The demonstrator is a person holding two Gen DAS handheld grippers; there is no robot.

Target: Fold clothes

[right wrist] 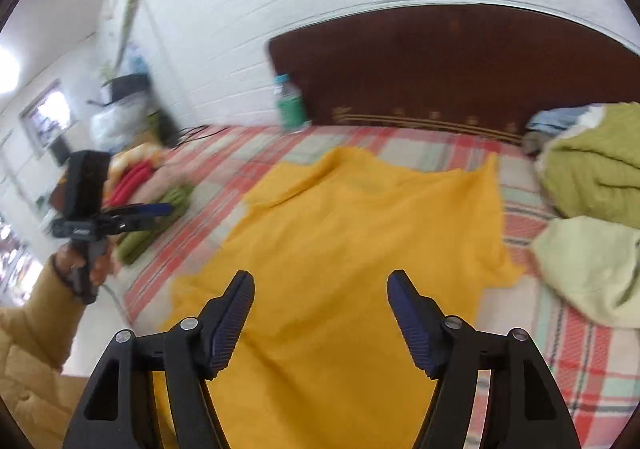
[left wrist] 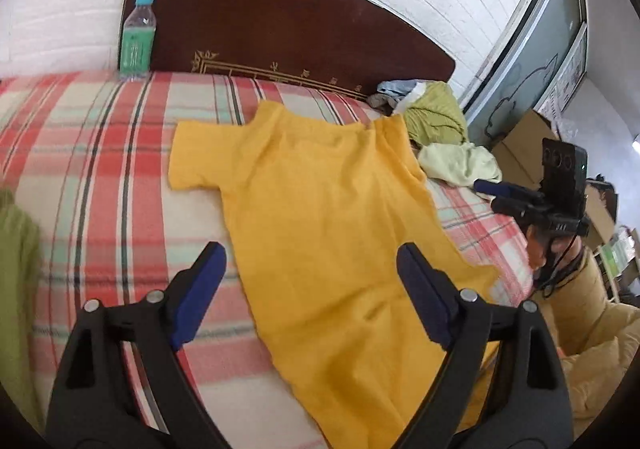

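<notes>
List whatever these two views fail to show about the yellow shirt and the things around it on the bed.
- Yellow T-shirt hem: left wrist view, cut off by the bottom edge and covered by the left claw.
- Its right sleeve: both views, folded or bunched, outline unclear.
- Water bottle label: too small in the left view, motion-blurred in the right.
- Clothes pile at the bed's left edge: right wrist view, blurred, garments indistinguishable.
- Headboard gold lettering: too small.

Yellow T-shirt (left wrist: pixel 328 209) on red, cream and mint plaid bedcover (left wrist: pixel 100 153); dark brown headboard (left wrist: pixel 280 29).
</notes>
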